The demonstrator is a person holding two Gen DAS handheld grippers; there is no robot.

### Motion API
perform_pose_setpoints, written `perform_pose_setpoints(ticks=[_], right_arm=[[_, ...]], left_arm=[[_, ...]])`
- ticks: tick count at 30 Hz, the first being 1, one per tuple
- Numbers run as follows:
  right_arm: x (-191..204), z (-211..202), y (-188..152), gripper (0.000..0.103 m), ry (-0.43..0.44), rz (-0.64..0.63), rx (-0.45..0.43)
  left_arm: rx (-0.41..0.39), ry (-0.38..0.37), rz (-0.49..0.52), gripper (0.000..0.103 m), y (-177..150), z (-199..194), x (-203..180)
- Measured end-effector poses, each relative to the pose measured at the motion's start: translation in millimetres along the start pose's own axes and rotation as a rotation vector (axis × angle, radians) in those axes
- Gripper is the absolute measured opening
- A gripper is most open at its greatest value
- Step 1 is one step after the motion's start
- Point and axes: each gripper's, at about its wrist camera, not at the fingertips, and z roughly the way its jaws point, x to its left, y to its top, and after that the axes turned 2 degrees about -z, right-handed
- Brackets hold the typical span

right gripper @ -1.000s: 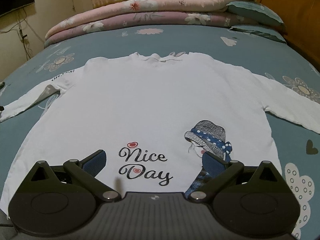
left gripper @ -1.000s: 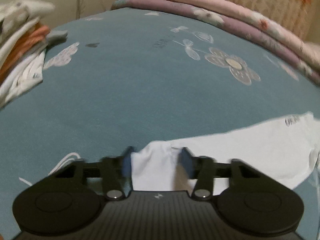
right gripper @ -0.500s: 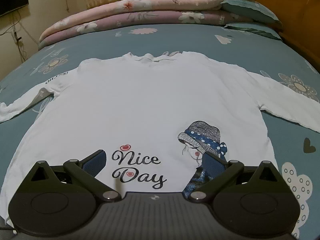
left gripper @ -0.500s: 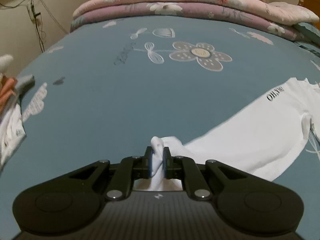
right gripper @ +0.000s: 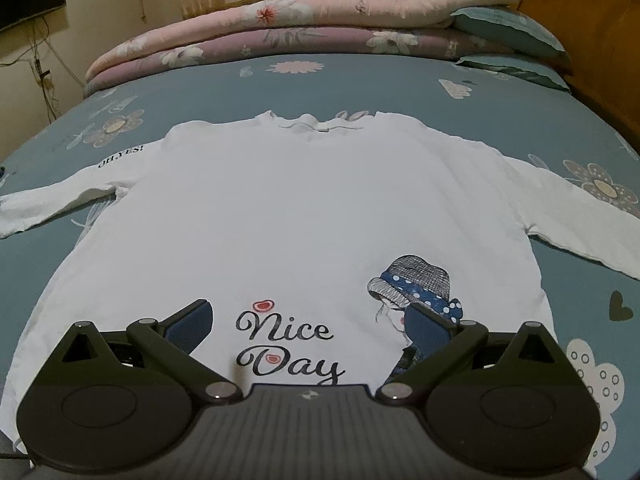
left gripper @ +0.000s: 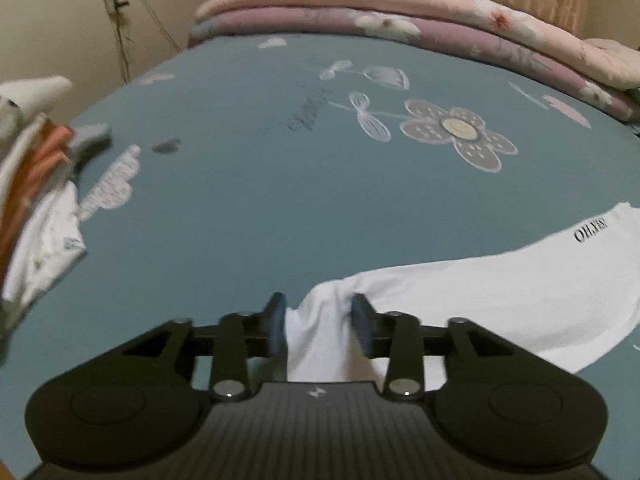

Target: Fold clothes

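A white long-sleeved shirt (right gripper: 304,208) is lying flat and face up on a bed covered by a teal sheet (right gripper: 400,84) printed with pale flowers. Its body is spreading across the middle of the bed, neck toward the far side, with "Nice Day" and a drawing of a girl in a dotted hat printed near the hem.

The left hand-held gripper (left gripper: 318,320) is hanging over the end of the shirt's left sleeve (left gripper: 460,300). Its jaws are opening, and the sleeve cuff is sitting loosely between the blue pads, which are standing apart from the cloth on both sides. The sleeve is running off to the right, with small black lettering near the shoulder.

The right hand-held gripper (right gripper: 308,320) is hovering over the near hem of the shirt with its jaws spread wide, nothing between them.

At the far left edge, a stack of folded clothes (left gripper: 36,184) in white and orange is resting on the sheet, well apart from the sleeve. Along the far side of the bed, pink and purple floral quilts (right gripper: 304,28) are lying folded, with teal pillows (right gripper: 508,36) at the far right beside a wooden headboard (right gripper: 592,40). Open sheet is lying between the shirt and all of these.
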Motion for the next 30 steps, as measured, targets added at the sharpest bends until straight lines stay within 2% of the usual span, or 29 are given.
perform_pose_setpoints(ticks=[2,3,5,7,9,12,17,21,23,25,26,27,28,30], right_arm=[[1.2,-0.2,0.1,0.103,0.006,-0.002,0.000],[2.1,-0.1,0.1,0.103,0.010,-0.004,0.001],[3.7,-0.2,-0.3,0.103,0.016,-0.009,0.000],[5.4,-0.1,-0.8,0.103,0.022,-0.015,0.000],[7.0,0.5,-1.1,0.103,0.024,-0.018,-0.002],[8.1,3.0,-1.3,0.103,0.036,-0.009,0.003],[7.2,1.8,-1.6,0.103,0.042,-0.024,0.002],[0.0,0.1,0.0,0.103,0.037,-0.009,-0.005],[-3.3,0.6,0.5,0.103,0.032,-0.002,-0.006],[-5.4,4.3,0.4,0.103,0.030,0.003,0.001],[-6.3,6.4,-0.1,0.103,0.029,0.006,0.006],[-6.9,8.9,-0.4,0.103,0.031,0.011,0.011],[-7.4,11.3,-0.8,0.103,0.033,0.016,0.017],[-7.5,14.7,-2.4,0.103,0.041,0.018,0.028]], left_arm=[[-0.032,0.062,0.021,0.046,6.3,-7.5,-5.3],[-0.045,0.082,0.036,0.049,9.6,-10.3,-9.0],[-0.067,0.111,0.063,0.049,16.2,-15.0,-16.3],[-0.090,0.063,0.098,0.048,21.3,-18.9,-30.1],[-0.091,-0.039,0.151,0.048,25.0,-19.6,-52.0],[-0.059,-0.194,0.245,0.049,30.6,-6.9,-97.9],[0.009,-0.361,0.376,0.049,34.4,33.7,-157.3],[0.046,-0.363,0.448,0.045,32.9,58.4,-171.0],[0.061,-0.354,0.476,0.047,32.1,68.6,-173.9],[0.069,-0.367,0.470,0.047,32.6,72.4,-171.3],[0.077,-0.375,0.466,0.042,32.8,73.7,-171.0],[0.083,-0.391,0.466,0.030,33.1,73.9,-173.6],[0.082,-0.406,0.473,0.024,33.5,74.3,-176.1],[0.068,-0.396,0.496,0.004,32.1,72.9,-180.1]])
